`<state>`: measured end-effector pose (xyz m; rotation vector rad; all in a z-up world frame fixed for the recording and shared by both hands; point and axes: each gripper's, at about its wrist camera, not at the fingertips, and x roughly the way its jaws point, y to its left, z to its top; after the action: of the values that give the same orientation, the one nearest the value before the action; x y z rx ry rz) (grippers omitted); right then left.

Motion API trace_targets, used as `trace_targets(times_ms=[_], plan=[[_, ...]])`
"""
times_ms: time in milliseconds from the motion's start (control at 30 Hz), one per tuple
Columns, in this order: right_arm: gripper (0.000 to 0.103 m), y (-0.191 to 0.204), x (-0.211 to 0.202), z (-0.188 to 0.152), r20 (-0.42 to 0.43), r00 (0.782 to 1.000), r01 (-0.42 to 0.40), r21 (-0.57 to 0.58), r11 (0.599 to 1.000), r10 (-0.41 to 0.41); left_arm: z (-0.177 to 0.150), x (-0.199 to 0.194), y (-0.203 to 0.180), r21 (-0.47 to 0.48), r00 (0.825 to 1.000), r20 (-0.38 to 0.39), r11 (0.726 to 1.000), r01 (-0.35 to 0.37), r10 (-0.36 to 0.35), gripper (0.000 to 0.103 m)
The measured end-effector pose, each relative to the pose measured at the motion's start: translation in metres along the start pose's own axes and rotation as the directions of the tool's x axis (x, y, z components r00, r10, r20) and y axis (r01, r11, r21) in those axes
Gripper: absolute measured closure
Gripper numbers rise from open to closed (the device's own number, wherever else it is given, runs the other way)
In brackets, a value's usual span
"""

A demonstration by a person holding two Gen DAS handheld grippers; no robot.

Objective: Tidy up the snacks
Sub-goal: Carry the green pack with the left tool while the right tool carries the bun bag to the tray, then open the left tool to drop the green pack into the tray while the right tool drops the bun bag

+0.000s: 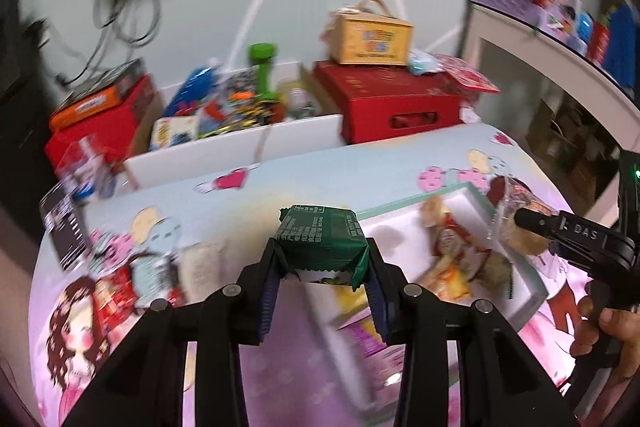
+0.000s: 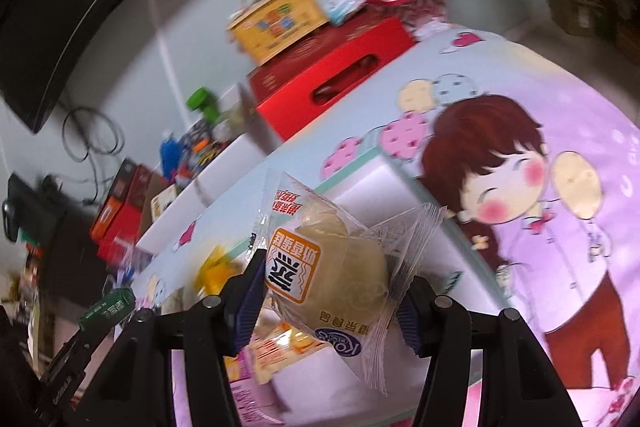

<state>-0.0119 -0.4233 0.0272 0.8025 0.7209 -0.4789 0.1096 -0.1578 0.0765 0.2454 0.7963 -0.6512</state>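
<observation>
left wrist view: left gripper (image 1: 322, 259) clamps a green snack packet (image 1: 322, 241), long axis across the jaws, the white tray (image 1: 536, 297) low to its right; right gripper (image 2: 330, 291) pinches a clear-wrapped bun (image 2: 340, 279) above that tray, nearer it.

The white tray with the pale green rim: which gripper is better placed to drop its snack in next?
Probably the right gripper. Its clear-wrapped bun hangs right at the white tray rim, while the left gripper holds its green packet just short of the near edge.
</observation>
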Motion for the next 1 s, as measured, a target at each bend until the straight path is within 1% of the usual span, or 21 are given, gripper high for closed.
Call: trace_targets(times_ms=[133,200,267,300,467,567,1000], plan=[[0.042,-0.015,0.004,0.007,0.019,0.999,0.046,0.009,0.999,-0.046,0.003,0.016,-0.034,0.063,0.999,-0.008,0.997,0.034,-0.034,0.062],[0.042,-0.02,0.013,0.008,0.016,0.997,0.081,0.005,0.997,-0.081,0.0,0.027,-0.048,0.092,0.999,-0.018,0.995,0.032,-0.031,0.062],[0.042,-0.025,0.022,0.008,-0.005,0.997,0.081,0.017,0.997,-0.081,-0.006,0.038,-0.058,0.12,0.999,-0.03,0.992,0.034,-0.031,0.062],[0.042,-0.028,0.027,0.008,-0.015,0.997,0.074,0.026,0.997,-0.074,-0.01,0.046,-0.063,0.132,0.998,-0.051,0.991,0.038,-0.032,0.062],[0.042,-0.036,0.041,0.008,-0.039,0.997,0.068,0.048,0.997,-0.066,-0.015,0.064,-0.071,0.155,0.997,-0.078,0.988,0.013,0.0,0.062],[0.042,-0.036,0.045,0.007,-0.046,0.997,0.07,0.048,0.996,-0.068,-0.018,0.072,-0.071,0.155,0.996,-0.091,0.988,0.012,0.003,0.062],[0.042,-0.022,0.055,0.0,-0.085,0.995,0.05,0.01,0.999,-0.049,-0.023,0.082,-0.078,0.176,0.993,-0.117,0.984,0.009,0.012,0.062]])
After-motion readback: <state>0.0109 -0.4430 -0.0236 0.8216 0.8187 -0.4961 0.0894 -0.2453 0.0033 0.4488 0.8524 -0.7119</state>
